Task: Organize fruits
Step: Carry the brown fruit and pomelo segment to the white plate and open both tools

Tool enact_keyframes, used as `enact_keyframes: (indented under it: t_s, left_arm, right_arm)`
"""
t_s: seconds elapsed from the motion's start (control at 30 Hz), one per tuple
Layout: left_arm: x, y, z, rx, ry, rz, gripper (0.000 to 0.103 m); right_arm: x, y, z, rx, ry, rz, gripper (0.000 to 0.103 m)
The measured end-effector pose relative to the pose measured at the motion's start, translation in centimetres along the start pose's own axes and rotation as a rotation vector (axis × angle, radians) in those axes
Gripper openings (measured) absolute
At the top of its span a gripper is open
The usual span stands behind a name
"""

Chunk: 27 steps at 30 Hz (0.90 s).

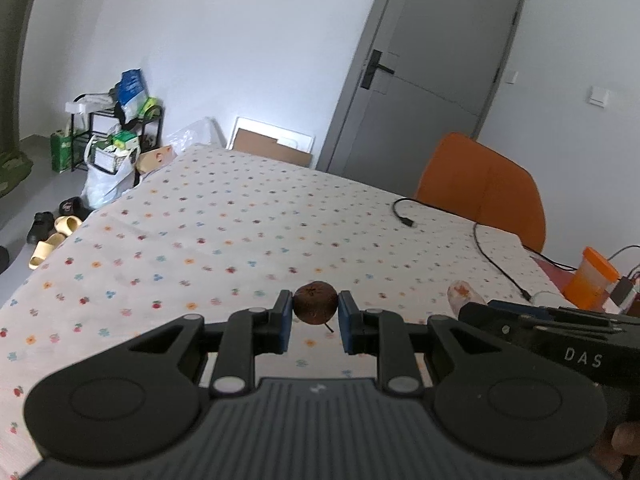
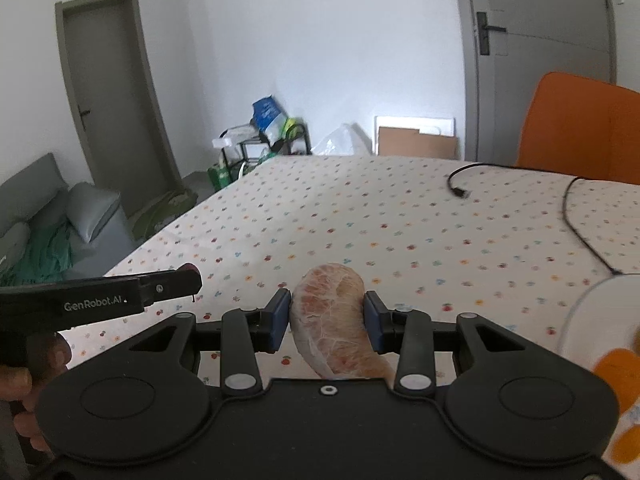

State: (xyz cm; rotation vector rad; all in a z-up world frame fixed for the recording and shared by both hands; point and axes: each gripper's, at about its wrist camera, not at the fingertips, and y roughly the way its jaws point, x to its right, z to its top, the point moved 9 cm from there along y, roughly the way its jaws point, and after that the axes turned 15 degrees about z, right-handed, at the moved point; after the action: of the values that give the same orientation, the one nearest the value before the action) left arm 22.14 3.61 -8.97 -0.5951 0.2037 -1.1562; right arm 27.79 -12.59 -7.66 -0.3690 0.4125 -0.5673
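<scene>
White walls and a grey door (image 1: 432, 72) stand behind a table with a dotted cloth (image 1: 240, 232). Both grippers are up over the cloth. Left gripper (image 1: 315, 312) is closed on a small brown fruit (image 1: 315, 303), pinched on its two sides. It looks round, hard and light, so it could roll or pop out. Right gripper (image 2: 326, 320) is closed on a peeled pomelo wedge (image 2: 334, 320), held across its fat middle. That piece looks soft and juicy, so a hard squeeze would squash it. A white plate (image 2: 576, 316) with orange fruit sits near the right side.
</scene>
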Motion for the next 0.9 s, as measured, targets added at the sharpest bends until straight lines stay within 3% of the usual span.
enact_keyframes:
  t_s: [0.53,0.9]
  left_arm:
    - [5.7,-2.4,0.0,0.034,0.089,-0.084,0.022]
    - [9.5,-2.7,-0.6,0.033,0.131,-0.138,0.022]
  right_arm:
    - [5.0,-8.8,0.1,0.121,0.061,-0.133,0.038]
    - [9.1,-13.8,-1.7,0.177,0.124,-0.227,0.038]
